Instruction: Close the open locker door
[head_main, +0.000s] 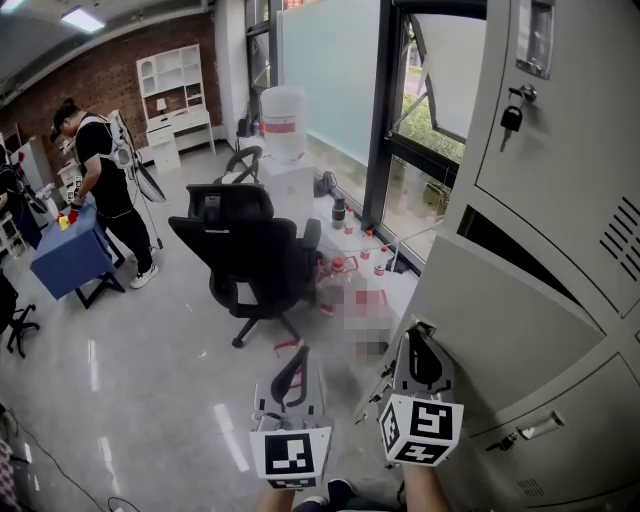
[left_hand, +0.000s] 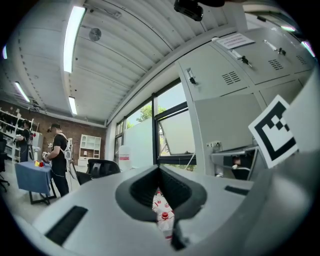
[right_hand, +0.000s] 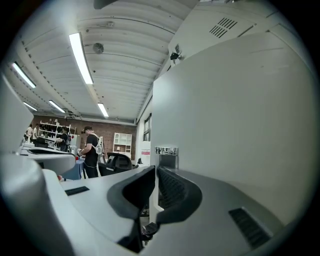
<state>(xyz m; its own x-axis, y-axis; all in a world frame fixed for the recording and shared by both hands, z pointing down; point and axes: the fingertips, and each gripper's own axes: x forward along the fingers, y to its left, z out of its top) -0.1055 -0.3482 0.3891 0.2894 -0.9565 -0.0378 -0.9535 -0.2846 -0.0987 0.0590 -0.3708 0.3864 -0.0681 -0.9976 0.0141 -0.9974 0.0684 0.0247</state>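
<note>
**Closing the Locker Door: Guiding the Free Edge Home**

The locker door (head_main: 510, 330) is standing partly open, swung out from the grey locker bank (head_main: 580, 130), with a dark wedge of opening showing behind it near the hinge side. The right claw (right_hand: 154, 172) is sitting at the door's free edge. Its jaws are nearly together, and the thin sheet edge appears to be pinched between them. The left claw (left_hand: 159, 169) is hanging just beside it over the floor, tips together and carrying nothing.

Procedure for this step:
- Swing the edge along the door's own arc toward the frame. Do not push straight in, or the hinge is likely to bind.
- Keep the pinch light, since thin sheet metal can slip or twist out of the pads.
- Release before the edge meets the frame, or the jaws risk being trapped. Finish with a flat push on the panel.
- Keep the left claw away from the gap.

View comparison:
- The head view alone is showing how far the door is standing open, plus the key (head_main: 511, 118) hanging in the locker above.
- The right gripper view alone is showing the latch piece (right_hand: 166, 150) on the door's edge and the panel filling its right side.
- The left gripper view is showing the right claw's marker cube (left_hand: 274, 135) and, between its own jaws, red-capped bottles (left_hand: 164, 216) on the floor.
</note>
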